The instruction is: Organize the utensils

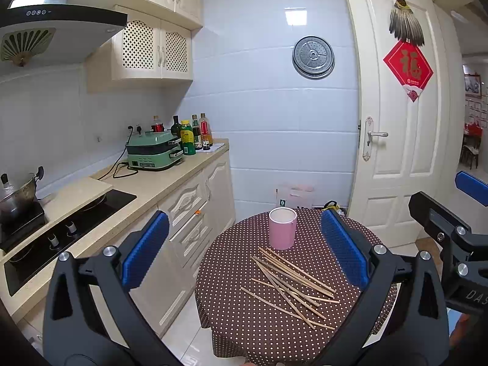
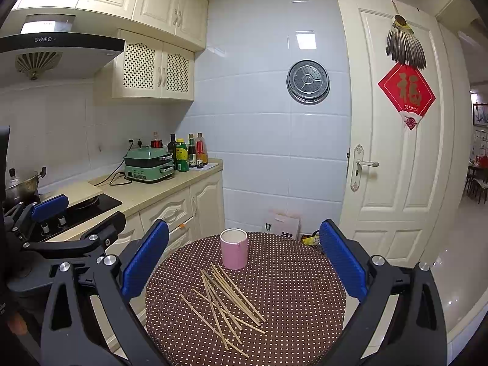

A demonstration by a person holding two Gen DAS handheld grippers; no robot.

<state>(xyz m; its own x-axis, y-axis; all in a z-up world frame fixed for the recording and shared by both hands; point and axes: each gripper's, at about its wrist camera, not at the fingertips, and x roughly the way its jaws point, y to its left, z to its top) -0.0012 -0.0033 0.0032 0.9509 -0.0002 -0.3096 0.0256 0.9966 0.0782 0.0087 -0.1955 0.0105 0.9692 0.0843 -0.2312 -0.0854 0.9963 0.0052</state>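
Several wooden chopsticks (image 1: 289,283) lie scattered in a loose pile on a round table with a brown polka-dot cloth (image 1: 244,329). A pink cup (image 1: 282,228) stands upright and empty just behind them. My left gripper (image 1: 244,250) is open and empty, held above the table's near side. In the right wrist view the chopsticks (image 2: 225,302), the pink cup (image 2: 234,249) and the table (image 2: 299,305) show again. My right gripper (image 2: 244,259) is open and empty, held above the table's near edge. Both grippers are apart from the chopsticks.
A kitchen counter (image 1: 146,183) with a green appliance (image 1: 154,151), bottles and a stove (image 1: 61,228) runs along the left. A white door (image 1: 402,122) stands behind the table on the right. A paper bag (image 2: 282,224) sits on the floor behind the table.
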